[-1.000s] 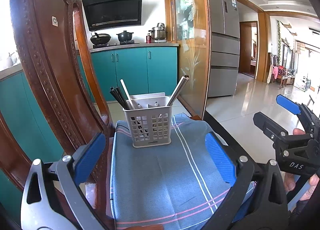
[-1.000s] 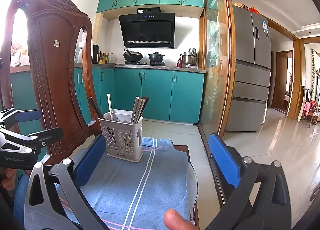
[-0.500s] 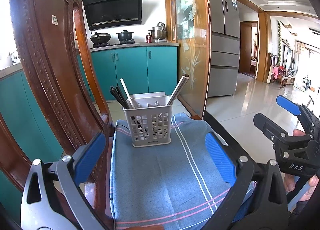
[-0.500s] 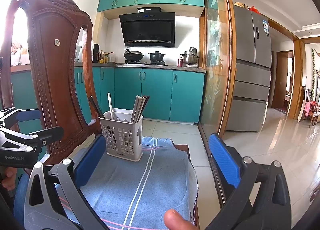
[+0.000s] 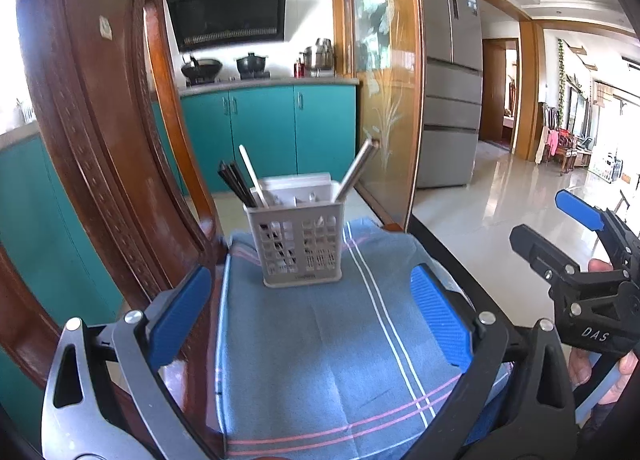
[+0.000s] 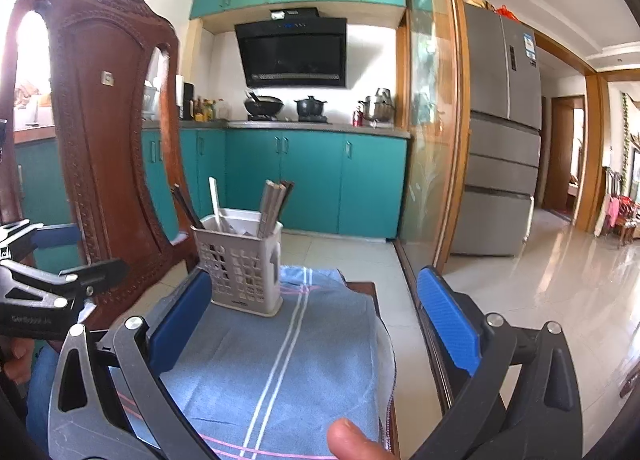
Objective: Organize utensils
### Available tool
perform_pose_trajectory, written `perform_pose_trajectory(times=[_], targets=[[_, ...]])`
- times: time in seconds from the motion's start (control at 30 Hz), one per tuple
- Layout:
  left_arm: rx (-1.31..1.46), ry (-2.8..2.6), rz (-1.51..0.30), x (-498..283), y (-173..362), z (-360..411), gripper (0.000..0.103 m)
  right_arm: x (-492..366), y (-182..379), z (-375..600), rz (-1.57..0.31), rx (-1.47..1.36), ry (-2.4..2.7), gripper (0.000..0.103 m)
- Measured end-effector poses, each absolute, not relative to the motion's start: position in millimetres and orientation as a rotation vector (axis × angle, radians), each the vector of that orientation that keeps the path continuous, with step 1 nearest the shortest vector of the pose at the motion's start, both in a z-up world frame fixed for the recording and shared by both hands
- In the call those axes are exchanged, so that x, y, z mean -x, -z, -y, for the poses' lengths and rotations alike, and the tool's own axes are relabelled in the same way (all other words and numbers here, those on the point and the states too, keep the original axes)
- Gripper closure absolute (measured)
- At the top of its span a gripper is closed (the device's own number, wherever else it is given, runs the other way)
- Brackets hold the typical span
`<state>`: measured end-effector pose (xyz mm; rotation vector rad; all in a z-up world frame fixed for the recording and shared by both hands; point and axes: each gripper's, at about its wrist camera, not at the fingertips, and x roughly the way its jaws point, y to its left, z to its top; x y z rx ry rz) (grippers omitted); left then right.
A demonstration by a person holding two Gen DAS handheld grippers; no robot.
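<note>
Left wrist view: nothing's really changed in the last second — left claw (image 5: 312, 316) and right claw (image 6: 316, 320) both still spread, empty, utensil basket (image 5: 298, 244) just ahead — sorting looks done.

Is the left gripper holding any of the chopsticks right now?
No, the left gripper is open with nothing between its blue pads, and the chopsticks stand in the utensil basket further ahead on the blue cloth.

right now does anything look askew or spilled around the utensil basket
Nothing spilled. The white perforated plastic basket stands upright on the blue striped cloth; the metal chopsticks only lean outward over its rim.
</note>
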<state>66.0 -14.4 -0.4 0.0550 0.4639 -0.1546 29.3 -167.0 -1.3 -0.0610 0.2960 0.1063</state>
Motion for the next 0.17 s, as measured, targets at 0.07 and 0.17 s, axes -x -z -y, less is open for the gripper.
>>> perform_pose_trajectory(times=[0.07, 0.17], targets=[[-0.040, 0.166, -0.524, -74.3, 9.8, 16.0, 0.004, -49.1, 13.3, 171.2, -0.393, 0.078, -0.013, 0.003], [-0.035, 0.181, -0.655, -94.3, 37.0, 24.8, 0.004, -91.8, 46.3, 182.7, -0.589, 0.107, 0.117, 0.003]])
